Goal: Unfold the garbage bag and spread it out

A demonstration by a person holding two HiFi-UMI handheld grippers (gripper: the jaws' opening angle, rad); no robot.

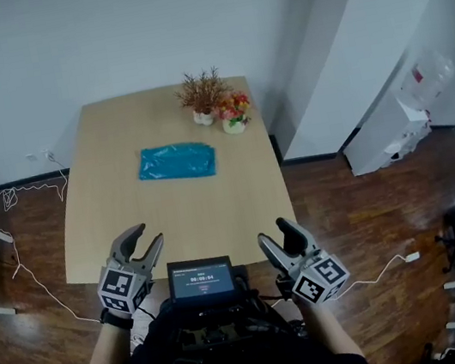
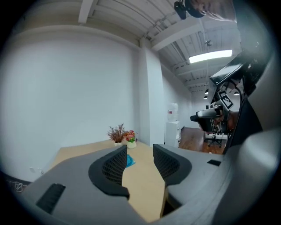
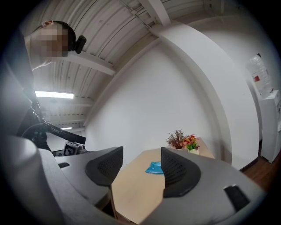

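Garbage bag folded on table

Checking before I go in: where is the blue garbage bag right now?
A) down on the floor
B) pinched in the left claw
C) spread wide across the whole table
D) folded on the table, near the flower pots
D: the garbage bag lies folded on the table near the flower pots, while the left claw and right claw are open and empty at the near edge.
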